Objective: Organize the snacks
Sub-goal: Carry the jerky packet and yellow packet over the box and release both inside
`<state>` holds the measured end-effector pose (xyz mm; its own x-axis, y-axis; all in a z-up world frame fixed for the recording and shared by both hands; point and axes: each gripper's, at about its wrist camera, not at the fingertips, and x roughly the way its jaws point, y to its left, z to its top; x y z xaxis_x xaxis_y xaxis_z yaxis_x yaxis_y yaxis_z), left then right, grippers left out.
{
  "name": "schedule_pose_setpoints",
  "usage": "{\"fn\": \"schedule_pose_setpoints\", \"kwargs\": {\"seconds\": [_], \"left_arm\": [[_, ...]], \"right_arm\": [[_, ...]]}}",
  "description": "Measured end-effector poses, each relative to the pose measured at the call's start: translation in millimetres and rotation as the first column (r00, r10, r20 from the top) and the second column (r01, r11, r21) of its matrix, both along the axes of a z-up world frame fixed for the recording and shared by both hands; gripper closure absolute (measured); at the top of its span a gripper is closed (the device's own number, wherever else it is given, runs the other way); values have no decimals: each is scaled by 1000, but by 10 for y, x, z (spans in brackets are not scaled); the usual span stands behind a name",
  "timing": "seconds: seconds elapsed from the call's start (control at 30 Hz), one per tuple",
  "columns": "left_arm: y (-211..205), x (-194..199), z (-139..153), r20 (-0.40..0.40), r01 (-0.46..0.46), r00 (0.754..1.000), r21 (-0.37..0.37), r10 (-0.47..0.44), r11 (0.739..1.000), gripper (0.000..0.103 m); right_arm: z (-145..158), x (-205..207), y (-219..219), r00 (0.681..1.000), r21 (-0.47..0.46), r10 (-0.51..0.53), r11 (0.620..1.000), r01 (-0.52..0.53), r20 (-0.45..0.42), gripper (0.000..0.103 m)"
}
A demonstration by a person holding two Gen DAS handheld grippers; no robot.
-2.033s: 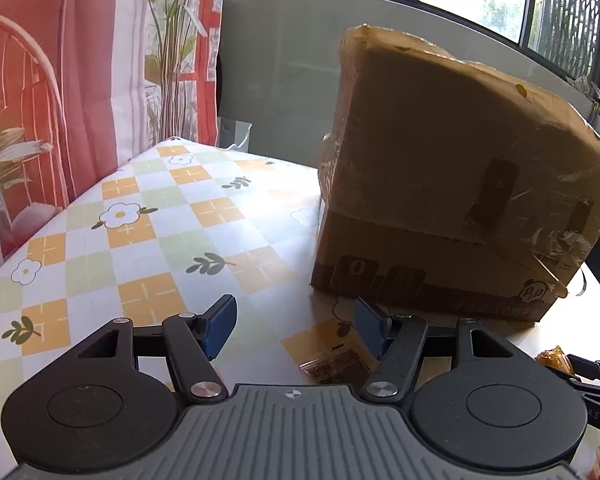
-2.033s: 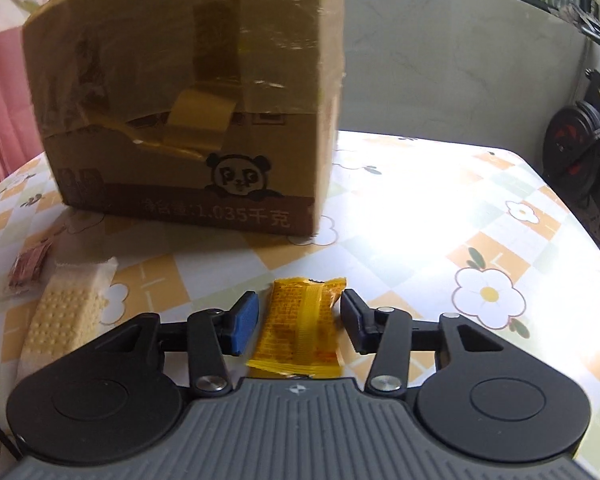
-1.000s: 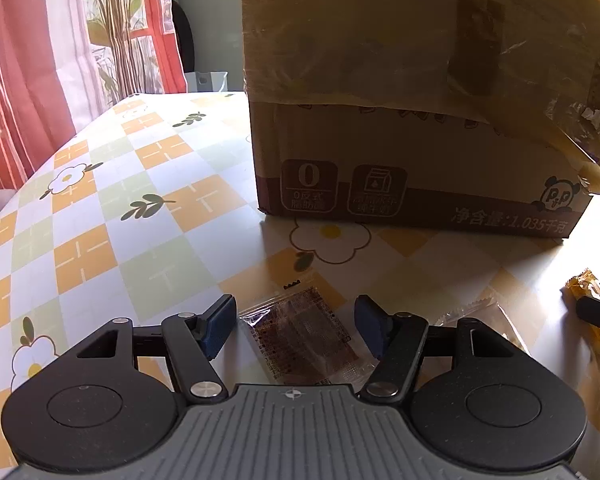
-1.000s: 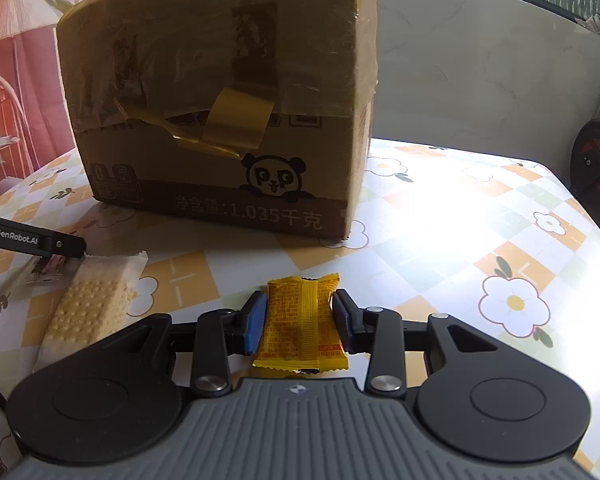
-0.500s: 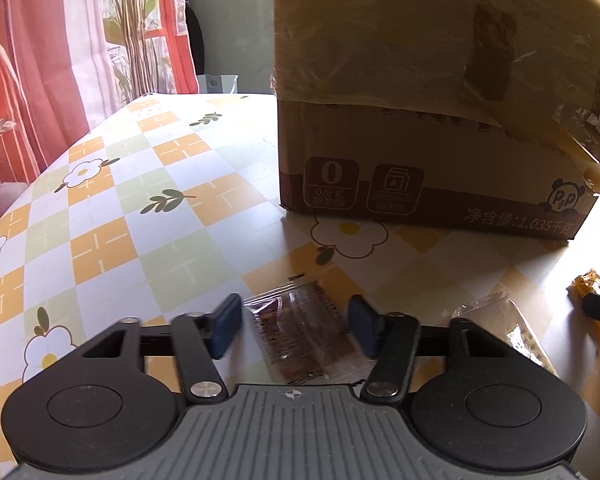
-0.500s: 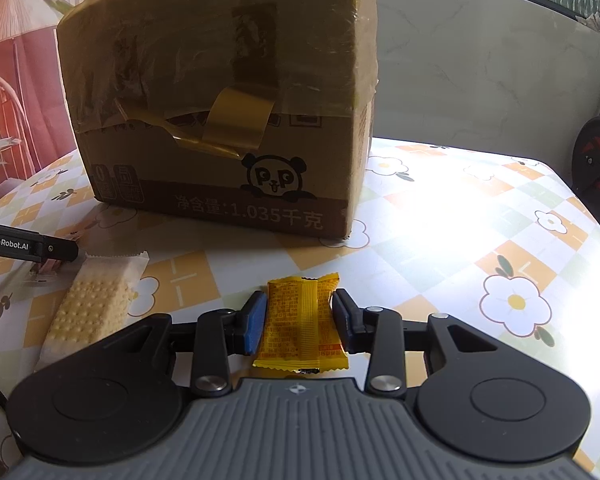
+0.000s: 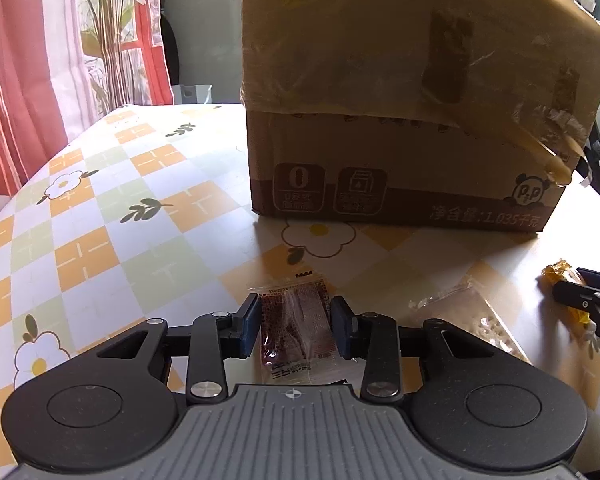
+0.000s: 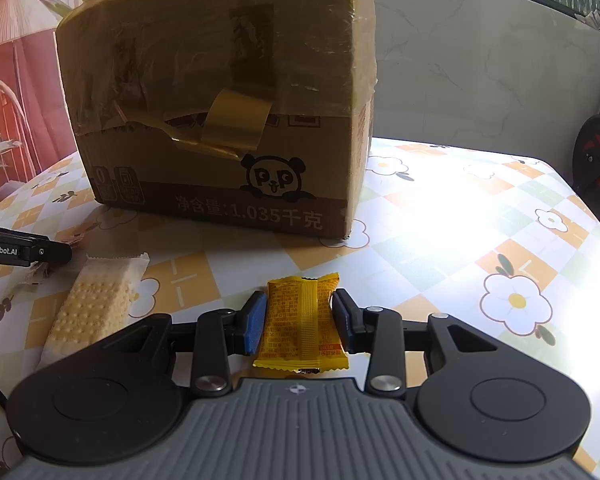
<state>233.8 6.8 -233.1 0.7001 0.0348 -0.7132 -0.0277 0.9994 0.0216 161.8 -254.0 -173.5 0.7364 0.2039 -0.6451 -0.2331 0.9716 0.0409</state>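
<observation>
Left hand-held gripper (image 7: 296,326) has just been closing, and its blue pads now sit against both sides of the brown snack packet (image 7: 296,332), so it is grasping that packet low on the counter (image 7: 112,264). The wrapper is clear, thin and crinkly, with a flat sealed edge sticking out front. Risk: the pads may only pinch film, not the snack inside, so on lift the packet could slide out or rotate and hang by a corner.

Right hand-held gripper (image 8: 299,320) is clenched on the yellow snack packet (image 8: 302,320), pads on its two long sides, the packet lying on the counter between the jaws. The foil is slick and a bit puffy, so squeezed air could let it pop forward out of the grip.

The wafer packet (image 8: 94,306) lies just beside the right gripper on its left and between the two grippers; a sideways sweep by either one could knock it or drag it along. In the left view its clear wrapper end is near the left gripper's right finger, so it could catch there.

The cardboard box (image 8: 220,92) stands close ahead of both grippers, tall, its top covered in tape with a loose tape flap (image 8: 236,124) hanging off the front. I can't tell where an opening is. Going straight forward risks hitting the box wall, and a packet could snag on the sticky tape
</observation>
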Motion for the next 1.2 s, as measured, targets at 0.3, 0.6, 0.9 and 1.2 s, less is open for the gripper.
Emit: {"fn": "schedule_pose_setpoints", "kwargs": {"seconds": [0.3, 0.6, 0.9, 1.2], "left_arm": [[46, -65, 94, 62, 29, 998, -24, -28, 999, 64], [65, -194, 281, 153, 123, 982, -58, -113, 991, 64], [95, -125, 838, 295, 218, 931, 22, -215, 976, 64], [-4, 250, 1717, 475, 243, 844, 71, -247, 967, 63]], "right_arm": [[46, -93, 5, 998, 32, 30, 999, -32, 50, 64], [148, -212, 74, 998, 11, 18, 1000, -19, 64, 65], [813, -295, 175, 980, 70, 10, 997, -24, 197, 65], [1788, 461, 334, 930, 71, 40, 995, -71, 365, 65]]}}
